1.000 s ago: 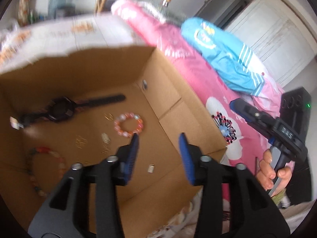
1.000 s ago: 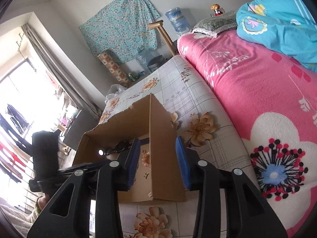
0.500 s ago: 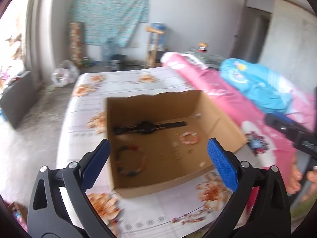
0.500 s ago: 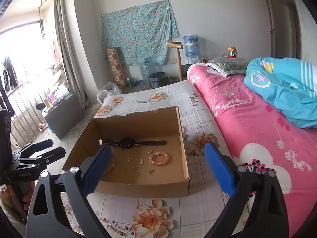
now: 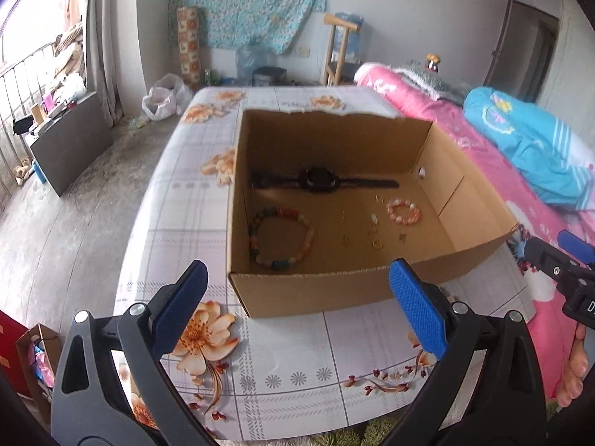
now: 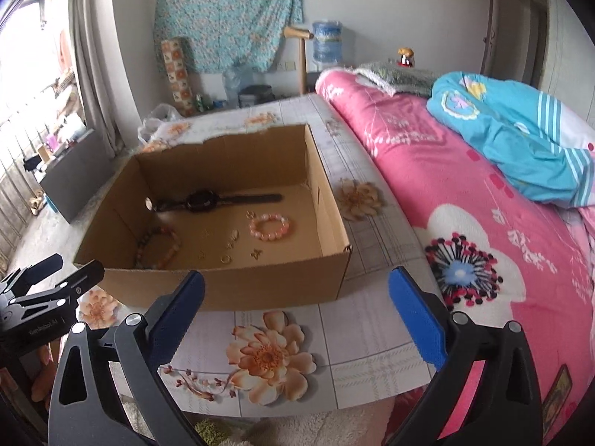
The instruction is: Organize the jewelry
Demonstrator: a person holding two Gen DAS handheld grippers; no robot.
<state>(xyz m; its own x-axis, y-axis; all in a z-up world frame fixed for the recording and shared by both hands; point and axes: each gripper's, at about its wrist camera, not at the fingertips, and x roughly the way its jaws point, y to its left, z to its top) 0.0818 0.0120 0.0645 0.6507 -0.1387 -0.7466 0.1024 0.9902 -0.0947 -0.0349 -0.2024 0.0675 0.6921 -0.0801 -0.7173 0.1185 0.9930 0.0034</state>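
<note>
An open cardboard box (image 5: 334,293) (image 6: 238,290) stands on a floral sheet. Inside lie a black watch (image 5: 319,180) (image 6: 202,200), a large multicoloured bead bracelet (image 5: 280,236) (image 6: 158,247), a small pink bead bracelet (image 5: 403,212) (image 6: 269,226) and several small gold rings and earrings (image 5: 375,232) (image 6: 227,251). My left gripper (image 5: 297,312) is wide open and empty, held back in front of the box's near wall. My right gripper (image 6: 297,319) is also wide open and empty, in front of the box. Each gripper shows at the edge of the other's view.
A pink flowered blanket (image 6: 465,200) with a blue quilt (image 6: 520,130) lies to the right of the box. The sheet's front edge is just below the grippers. Bare concrete floor (image 5: 74,193), a dark cabinet and a window railing lie to the left.
Both grippers have pulled back out of and away from the box and opened from nearly shut to wide open. The whole box has come into view.
</note>
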